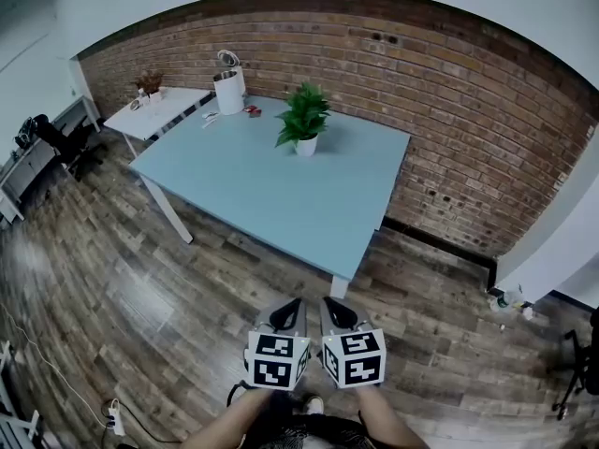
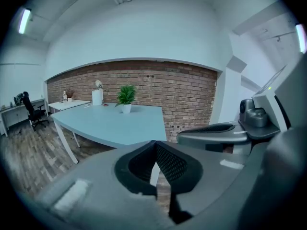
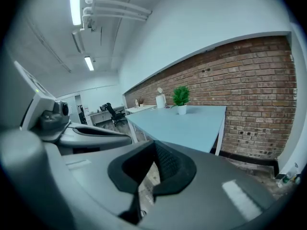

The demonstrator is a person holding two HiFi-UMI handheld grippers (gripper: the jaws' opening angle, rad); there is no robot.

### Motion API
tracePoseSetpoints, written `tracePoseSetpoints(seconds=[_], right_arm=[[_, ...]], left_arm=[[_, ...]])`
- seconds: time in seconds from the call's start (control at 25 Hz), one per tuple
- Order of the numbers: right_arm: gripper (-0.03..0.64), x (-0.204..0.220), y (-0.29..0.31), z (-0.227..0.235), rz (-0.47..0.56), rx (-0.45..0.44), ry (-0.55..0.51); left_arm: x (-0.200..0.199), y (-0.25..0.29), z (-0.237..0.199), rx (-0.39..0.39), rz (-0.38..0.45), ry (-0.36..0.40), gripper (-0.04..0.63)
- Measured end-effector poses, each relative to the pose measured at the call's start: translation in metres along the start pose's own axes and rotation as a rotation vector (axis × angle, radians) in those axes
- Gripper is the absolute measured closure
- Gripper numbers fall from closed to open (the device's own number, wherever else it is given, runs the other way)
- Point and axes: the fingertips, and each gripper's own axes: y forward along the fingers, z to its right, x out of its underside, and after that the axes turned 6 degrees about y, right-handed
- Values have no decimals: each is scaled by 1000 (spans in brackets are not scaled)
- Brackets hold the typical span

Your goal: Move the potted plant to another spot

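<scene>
Green leafy potted plant (image 1: 302, 122), white pot

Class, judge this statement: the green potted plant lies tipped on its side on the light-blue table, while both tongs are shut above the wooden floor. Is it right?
Not quite. The potted plant stands upright on the light-blue table, not tipped on its side, as the head view shows. The rest holds.

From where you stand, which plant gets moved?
Find the pale blue table by the brick wall. The potted plant stands on its far half: bushy green leaves in a small white pot, unlike the brownish plant on the white side table.
</scene>
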Motion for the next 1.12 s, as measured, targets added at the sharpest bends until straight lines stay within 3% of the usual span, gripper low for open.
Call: tracePoseSetpoints(seconds=[0.6,1.12], right_arm=[[611,-13,56,-3,-18,31,0],[611,-57,142,0,-33,78,5]], left_arm=[[-5,38,-52,39,-17,-16,598],[-33,103,-120,112,-37,-7,598]])
